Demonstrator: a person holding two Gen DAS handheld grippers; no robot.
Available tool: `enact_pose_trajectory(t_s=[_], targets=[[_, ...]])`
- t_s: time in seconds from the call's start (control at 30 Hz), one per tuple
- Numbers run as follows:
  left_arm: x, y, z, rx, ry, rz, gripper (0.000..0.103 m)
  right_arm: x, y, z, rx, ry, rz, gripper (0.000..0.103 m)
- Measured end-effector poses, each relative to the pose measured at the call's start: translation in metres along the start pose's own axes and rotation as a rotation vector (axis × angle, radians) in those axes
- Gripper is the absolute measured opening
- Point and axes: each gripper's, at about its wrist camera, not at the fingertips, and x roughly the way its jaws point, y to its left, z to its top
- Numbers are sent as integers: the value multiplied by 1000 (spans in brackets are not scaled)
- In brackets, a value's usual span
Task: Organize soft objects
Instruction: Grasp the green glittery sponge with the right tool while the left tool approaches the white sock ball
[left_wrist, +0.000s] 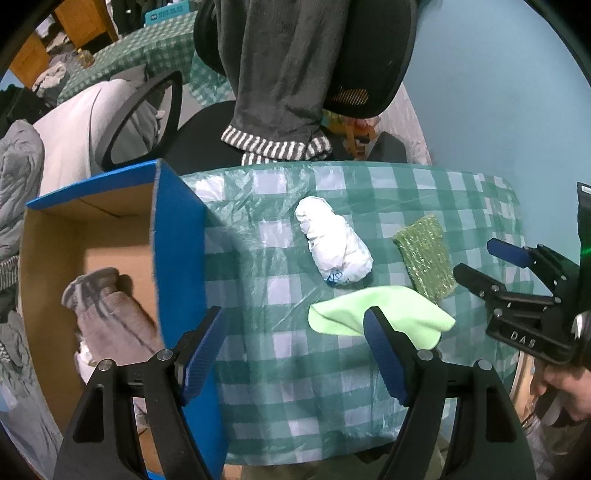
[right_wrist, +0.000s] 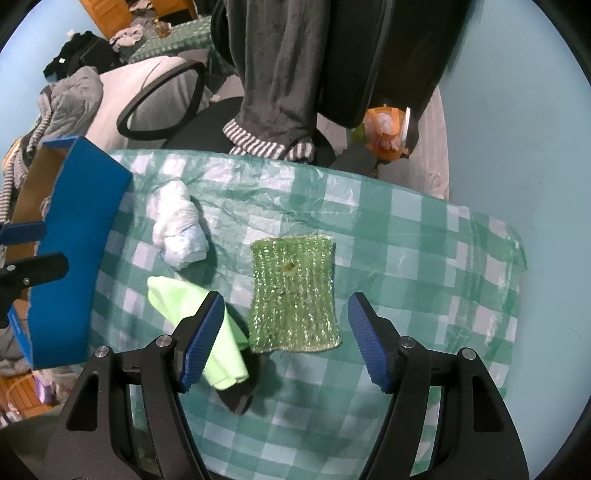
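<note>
**Grippers spread over checked table**

Left gripper (left_wrist: 295, 350) and right gripper (right_wrist: 286, 338): both spread wide, empty. On table (right_wrist: 424, 240): blue box (left_wrist: 177, 258) at left holding grey sock (left_wrist: 107, 314); beside it white bundle (left_wrist: 334, 242), green cloth (left_wrist: 384, 314), sponge (right_wrist: 293, 293).

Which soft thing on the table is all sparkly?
The green sponge cloth, lying flat between the right gripper's open fingers. The light green cloth is plain and the white bundle is crumpled.
</note>
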Motion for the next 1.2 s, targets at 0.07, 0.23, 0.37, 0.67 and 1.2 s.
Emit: enact_pose_trajectory(t_s=[0.07,0.23,0.37,0.67,1.2], targets=[[7,-2,5,-5,0,-6,78,9,-1,3,1,13,4,70],[26,-3,17,-15,26,-8,78,31,-1,8,-2,50,-4,70],[38,-1,24,-32,48,-13,78,45,-2,9,2,71,-11,70],[56,-4,40,-59,82,-40,78,62,-5,7,19,91,-23,70],[80,-20,57,-88,130,-58,82,69,-19,-2,32,92,-57,52]])
